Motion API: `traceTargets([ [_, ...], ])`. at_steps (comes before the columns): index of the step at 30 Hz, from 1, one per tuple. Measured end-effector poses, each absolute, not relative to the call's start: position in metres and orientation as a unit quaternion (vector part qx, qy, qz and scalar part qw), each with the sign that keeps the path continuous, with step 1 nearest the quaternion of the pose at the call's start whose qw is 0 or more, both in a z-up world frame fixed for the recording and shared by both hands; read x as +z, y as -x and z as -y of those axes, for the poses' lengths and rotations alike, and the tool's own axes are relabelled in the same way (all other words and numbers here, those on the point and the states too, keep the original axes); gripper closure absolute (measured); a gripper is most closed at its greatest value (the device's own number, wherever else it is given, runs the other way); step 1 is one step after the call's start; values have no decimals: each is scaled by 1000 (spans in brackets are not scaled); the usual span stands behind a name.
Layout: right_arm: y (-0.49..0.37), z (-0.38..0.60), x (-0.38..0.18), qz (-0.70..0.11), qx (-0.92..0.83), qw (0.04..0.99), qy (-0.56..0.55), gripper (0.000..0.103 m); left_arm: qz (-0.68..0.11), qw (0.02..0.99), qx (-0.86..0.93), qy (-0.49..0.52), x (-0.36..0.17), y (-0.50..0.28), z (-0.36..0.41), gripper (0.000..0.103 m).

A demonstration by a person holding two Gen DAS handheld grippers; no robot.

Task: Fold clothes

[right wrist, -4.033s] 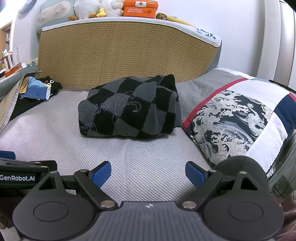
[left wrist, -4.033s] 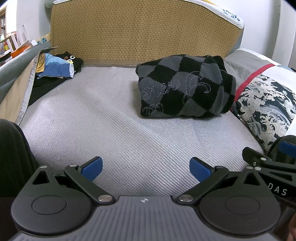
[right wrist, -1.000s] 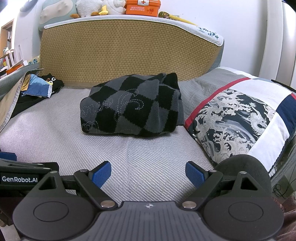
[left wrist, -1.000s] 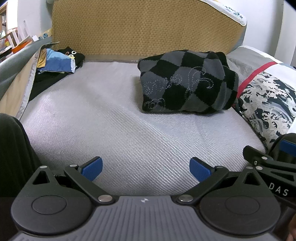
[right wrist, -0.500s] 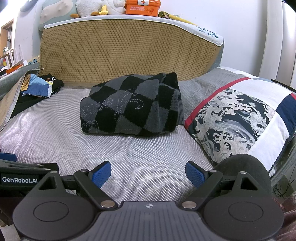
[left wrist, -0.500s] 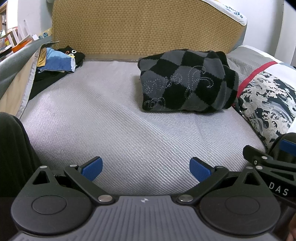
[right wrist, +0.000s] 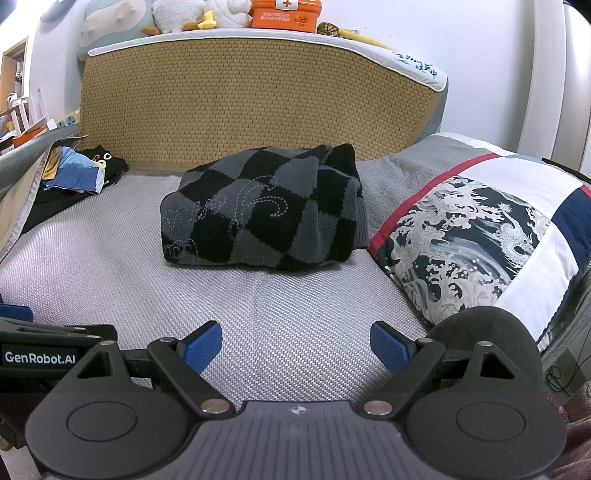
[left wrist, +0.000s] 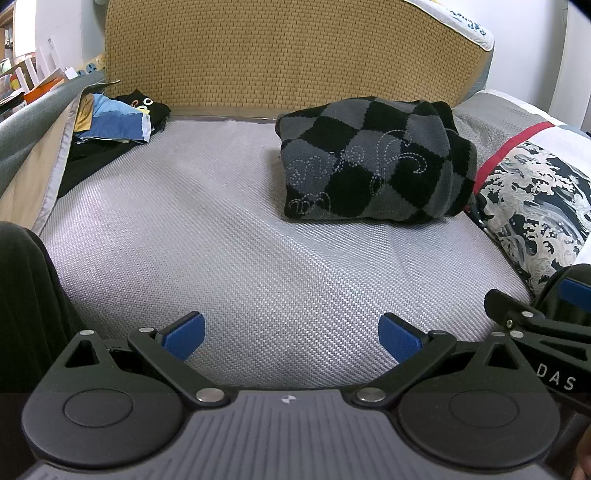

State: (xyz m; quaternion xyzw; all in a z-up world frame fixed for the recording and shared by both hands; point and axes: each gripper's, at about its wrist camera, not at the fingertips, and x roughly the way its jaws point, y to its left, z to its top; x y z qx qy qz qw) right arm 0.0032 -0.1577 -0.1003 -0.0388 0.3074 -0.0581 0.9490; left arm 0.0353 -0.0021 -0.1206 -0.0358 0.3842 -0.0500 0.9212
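Observation:
A black and grey checkered sweater [left wrist: 373, 162] [right wrist: 262, 210] lies folded into a thick bundle at the back right of the grey woven mattress [left wrist: 221, 240] [right wrist: 110, 258]. At the back left corner sits a small heap of clothes [left wrist: 114, 122] [right wrist: 77, 173], blue and black. My left gripper [left wrist: 291, 338] hovers open over the near edge of the mattress, nothing between its blue pads. Beside it, my right gripper [right wrist: 295, 347] is open too and empty. Both are well short of the sweater.
A patterned pillow [left wrist: 535, 206] [right wrist: 480, 236] lies against the sweater's right side. A woven headboard [right wrist: 258, 107] rises behind, with plush toys and an orange box [right wrist: 286, 13] on top. A grey padded rail [left wrist: 33, 110] borders the left side. A dark-clad leg [left wrist: 26, 306] is at near left.
Both grippers have stayed open and almost still. Over the last seconds both views have shifted slightly, so the sweater sits a little higher in frame.

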Motion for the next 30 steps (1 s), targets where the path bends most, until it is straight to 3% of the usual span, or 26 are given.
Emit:
traceTargets([
  [30, -3, 158, -102, -309, -58, 949, 38, 13, -386, 921, -49, 35, -121, -35, 3, 0],
])
